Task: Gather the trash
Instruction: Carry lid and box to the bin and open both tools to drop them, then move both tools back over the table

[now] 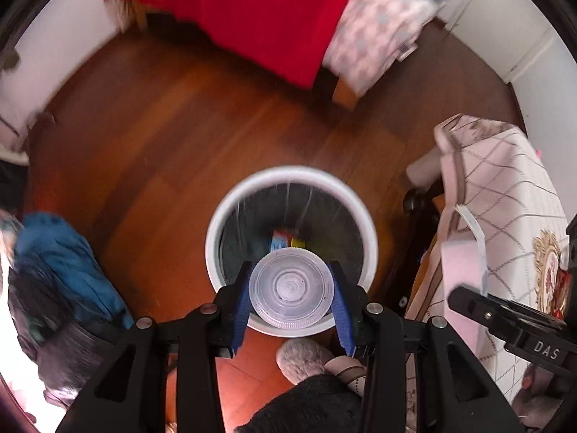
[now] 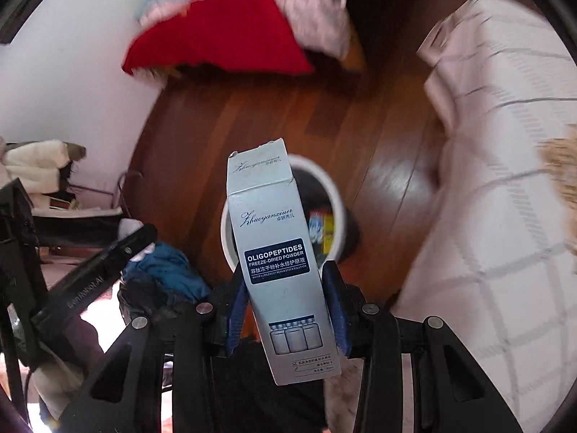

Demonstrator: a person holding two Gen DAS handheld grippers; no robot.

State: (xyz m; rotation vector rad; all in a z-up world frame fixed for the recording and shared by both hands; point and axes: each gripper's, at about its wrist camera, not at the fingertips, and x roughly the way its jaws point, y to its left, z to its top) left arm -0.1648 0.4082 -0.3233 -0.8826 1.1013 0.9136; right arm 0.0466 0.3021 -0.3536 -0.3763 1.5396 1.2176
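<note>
1. Between the blue pads of my left gripper (image 1: pixel 291 301) sits one clear plastic cup (image 1: pixel 292 287), seen end-on; the jaws stand narrow, clamped against its sides.
2. In my right gripper (image 2: pixel 286 297) I hold one grey-white carton (image 2: pixel 279 252) printed "OLIGOPEPTIDES FREEZE-DRIED POWDER", its top flap open; the jaws press its two sides near the lower half.
3. Just below the left gripper I see one fluffy grey slipper (image 1: pixel 306 359) on the wooden floor (image 1: pixel 173 137).
4. Beneath both held items stands one round white trash bin (image 1: pixel 249 195) with a dark liner; colourful packaging (image 1: pixel 285 241) already lies at its bottom. The cup hangs over the bin's near rim.
5. To one side lies one blue garment (image 1: pixel 68 252) in a heap; to the other, one pale quilted cover (image 1: pixel 505 195) with a grid pattern.
6. Farthest off, one red blanket (image 1: pixel 252 11) drapes over furniture against the white wall.
</note>
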